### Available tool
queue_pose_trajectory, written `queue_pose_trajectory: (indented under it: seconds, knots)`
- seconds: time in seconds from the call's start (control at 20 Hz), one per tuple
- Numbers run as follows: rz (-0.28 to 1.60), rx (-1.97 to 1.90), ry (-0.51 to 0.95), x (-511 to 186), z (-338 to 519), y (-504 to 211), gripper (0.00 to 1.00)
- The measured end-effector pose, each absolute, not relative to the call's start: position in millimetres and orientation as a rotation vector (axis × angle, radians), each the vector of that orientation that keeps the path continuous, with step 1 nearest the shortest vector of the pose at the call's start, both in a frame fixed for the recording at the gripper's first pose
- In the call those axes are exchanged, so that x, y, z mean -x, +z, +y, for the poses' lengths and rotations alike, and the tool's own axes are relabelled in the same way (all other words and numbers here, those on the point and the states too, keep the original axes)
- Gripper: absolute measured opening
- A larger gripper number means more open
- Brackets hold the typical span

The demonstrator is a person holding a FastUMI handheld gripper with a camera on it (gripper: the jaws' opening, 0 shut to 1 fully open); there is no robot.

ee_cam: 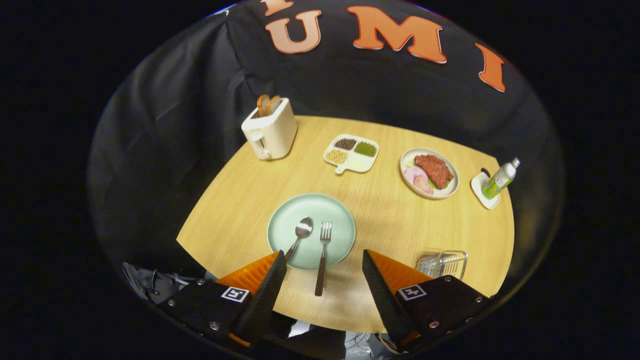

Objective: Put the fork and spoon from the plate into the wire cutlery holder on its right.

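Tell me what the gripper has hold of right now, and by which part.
Nothing. The gripper is open above the table; the fork lies between its fingers untouched, with the spoon beside it on the plate.

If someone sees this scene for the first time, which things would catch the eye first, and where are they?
The pale green round plate just ahead of the open gripper draws the eye first, with a metal spoon and a dark-handled fork side by side on it. Right of the plate stands the small wire cutlery holder, beside one finger. Beyond them on the wooden table stand a cream toaster and a plate of meat.
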State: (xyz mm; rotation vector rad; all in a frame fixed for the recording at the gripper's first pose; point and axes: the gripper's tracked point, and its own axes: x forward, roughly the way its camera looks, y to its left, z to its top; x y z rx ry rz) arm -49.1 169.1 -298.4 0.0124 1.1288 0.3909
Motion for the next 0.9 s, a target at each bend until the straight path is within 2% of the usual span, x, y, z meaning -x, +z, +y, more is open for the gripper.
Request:
queue_pose_trajectory:
  seconds: [0.35, 0.9]
  knots:
    - [1.344, 0.029, 0.427, 52.7, 199.4, -363.1, 0.77]
    - [1.564, 0.164, 0.357, 50.0, 203.1, -442.1, 0.47]
